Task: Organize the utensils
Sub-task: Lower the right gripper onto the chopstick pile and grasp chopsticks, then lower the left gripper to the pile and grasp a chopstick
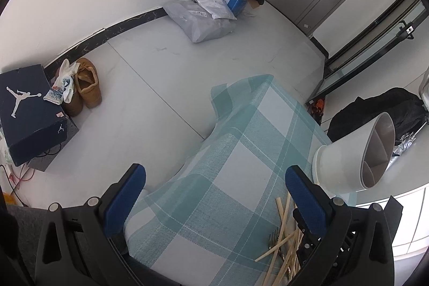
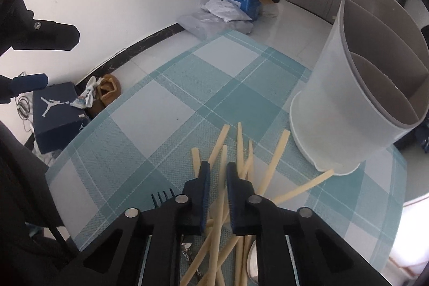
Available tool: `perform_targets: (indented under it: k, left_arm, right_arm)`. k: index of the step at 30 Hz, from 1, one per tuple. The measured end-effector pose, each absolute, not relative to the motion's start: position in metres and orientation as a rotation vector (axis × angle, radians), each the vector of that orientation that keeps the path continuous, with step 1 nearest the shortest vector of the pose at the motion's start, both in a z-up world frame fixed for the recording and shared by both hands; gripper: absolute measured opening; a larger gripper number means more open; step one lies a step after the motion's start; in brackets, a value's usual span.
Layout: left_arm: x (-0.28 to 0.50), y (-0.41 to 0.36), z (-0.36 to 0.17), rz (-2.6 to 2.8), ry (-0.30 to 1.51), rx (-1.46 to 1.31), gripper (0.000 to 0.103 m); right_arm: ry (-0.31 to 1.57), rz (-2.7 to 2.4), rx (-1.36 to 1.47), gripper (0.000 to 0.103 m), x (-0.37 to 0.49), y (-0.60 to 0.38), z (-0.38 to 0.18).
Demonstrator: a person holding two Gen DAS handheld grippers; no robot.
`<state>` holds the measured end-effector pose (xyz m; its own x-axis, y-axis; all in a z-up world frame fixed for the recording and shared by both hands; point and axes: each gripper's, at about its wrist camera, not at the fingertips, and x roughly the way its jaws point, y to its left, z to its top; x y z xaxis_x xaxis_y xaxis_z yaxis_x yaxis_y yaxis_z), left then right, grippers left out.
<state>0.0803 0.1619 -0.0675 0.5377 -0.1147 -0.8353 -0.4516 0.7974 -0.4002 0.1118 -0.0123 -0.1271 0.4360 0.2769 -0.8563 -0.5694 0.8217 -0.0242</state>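
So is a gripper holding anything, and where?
The right gripper seems shut on one pale wooden chopstick, about mid-length. The left gripper is open, empty.

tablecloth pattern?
Teal-and-white plaid tablecloth, with thin white lines through the checks. Clearest in the right wrist view.

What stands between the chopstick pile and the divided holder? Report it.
Nothing visible does. The chopsticks lie beside the holder on the checked cloth; its mouth is open. The right gripper is shut on one chopstick.

Jumpman logo on shoebox [image 1: 29,109]
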Motion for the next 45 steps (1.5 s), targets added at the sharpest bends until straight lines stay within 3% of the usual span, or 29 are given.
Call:
perform_targets:
  k: [17, 33, 40, 45]
  left_arm:
    - [0.091, 0.113, -0.081, 0.105, 1.087, -0.399, 0.102]
    - [0.142, 0.059, -0.108, -0.042, 1.259, -0.124, 0.102]
    - [0.148, 0.056, -0.116, 0.066, 1.299, -0.043, 0.100]
    - [0.155, 0.046, -0.124, 0.057, 1.331, -0.023, 0.092]
  right_arm:
    - [0.911, 0.523, 0.122, 0.005, 0.114, -0.113, -0.068]
    - [0.839, 0.481, 0.367, 0.005, 0.104, -0.203, -0.069]
    - [0.792, 0.473, 0.388, 0.005, 0.103, -0.222, -0.064]
    - [0.778, 0.479, 0.411, 0.005, 0.103, -0.227, -0.062]
